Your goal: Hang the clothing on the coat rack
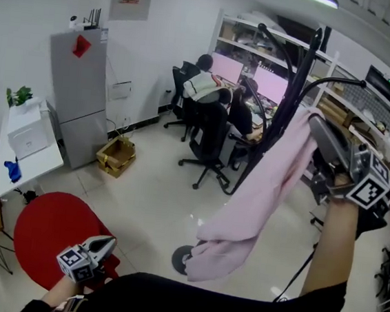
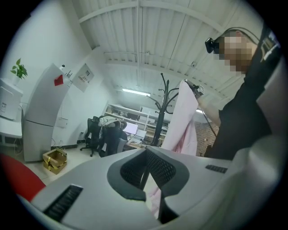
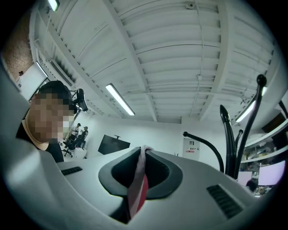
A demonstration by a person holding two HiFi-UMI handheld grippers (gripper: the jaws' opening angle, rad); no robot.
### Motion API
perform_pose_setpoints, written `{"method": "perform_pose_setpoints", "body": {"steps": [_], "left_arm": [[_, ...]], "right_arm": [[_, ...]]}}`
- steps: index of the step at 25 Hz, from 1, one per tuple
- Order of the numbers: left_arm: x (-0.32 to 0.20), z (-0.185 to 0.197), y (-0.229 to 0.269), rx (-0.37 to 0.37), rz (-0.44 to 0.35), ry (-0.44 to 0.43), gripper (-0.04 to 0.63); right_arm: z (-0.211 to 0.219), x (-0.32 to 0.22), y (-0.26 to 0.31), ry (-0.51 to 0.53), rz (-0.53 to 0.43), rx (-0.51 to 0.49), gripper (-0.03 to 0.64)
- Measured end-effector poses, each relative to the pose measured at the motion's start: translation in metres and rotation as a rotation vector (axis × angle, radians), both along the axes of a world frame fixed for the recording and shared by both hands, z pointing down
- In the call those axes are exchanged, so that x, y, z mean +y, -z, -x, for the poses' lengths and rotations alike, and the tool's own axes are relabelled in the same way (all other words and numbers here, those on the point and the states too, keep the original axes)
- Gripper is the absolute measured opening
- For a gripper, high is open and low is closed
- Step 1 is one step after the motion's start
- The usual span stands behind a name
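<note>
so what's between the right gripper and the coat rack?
Just the pink garment the right gripper holds; head view shows it hanging across the coat rack pole.

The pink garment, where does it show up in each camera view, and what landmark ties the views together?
Head view: the pink garment hangs right of centre, running from the upper right down to the lower middle.
Left gripper view: right of centre, beside the coat rack.
Right gripper view: only a thin strip at bottom centre, pinched in the right claw.
Shared landmark: the black coat rack, seen in all three views.
</note>
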State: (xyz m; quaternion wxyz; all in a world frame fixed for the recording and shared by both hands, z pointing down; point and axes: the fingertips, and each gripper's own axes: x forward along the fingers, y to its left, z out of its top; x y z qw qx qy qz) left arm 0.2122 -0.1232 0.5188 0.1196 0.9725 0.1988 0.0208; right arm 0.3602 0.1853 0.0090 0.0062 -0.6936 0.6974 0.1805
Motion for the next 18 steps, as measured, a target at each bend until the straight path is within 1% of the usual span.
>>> {"method": "perform_pose_setpoints", "body": {"steps": [5,7,9,11,14,16,18], "left_arm": [[0.017,-0.020,0.003,0.012,-0.005,0.025,0.005],[0.023,-0.028,0.006,0.024,-0.016,0.037,0.005],[0.027,-0.036,0.020,0.034,-0.008,0.057,0.005],[0.025,-0.047,0.054,0.069,0.024,0.074,0.005],[0.016,-0.065,0.108,0.156,0.043,0.074,0.005],[0.016,-0.078,0.147,0.214,0.042,0.045,0.005],[0.028,-0.093,0.194,0.271,0.023,-0.009,0.004]], "right_arm": [[-0.044,0.013,-0.007,0.064,-0.011,-0.065,0.012],[-0.052,0.016,-0.010,0.093,-0.022,-0.068,0.012],[-0.054,0.019,-0.012,0.117,-0.038,-0.060,0.012],[-0.060,0.022,-0.011,0.140,-0.047,-0.060,0.014],[-0.078,0.027,-0.024,0.157,-0.045,-0.103,0.012],[-0.086,0.028,-0.039,0.155,-0.039,-0.138,0.014],[-0.088,0.028,-0.049,0.157,-0.038,-0.160,0.014]]}}
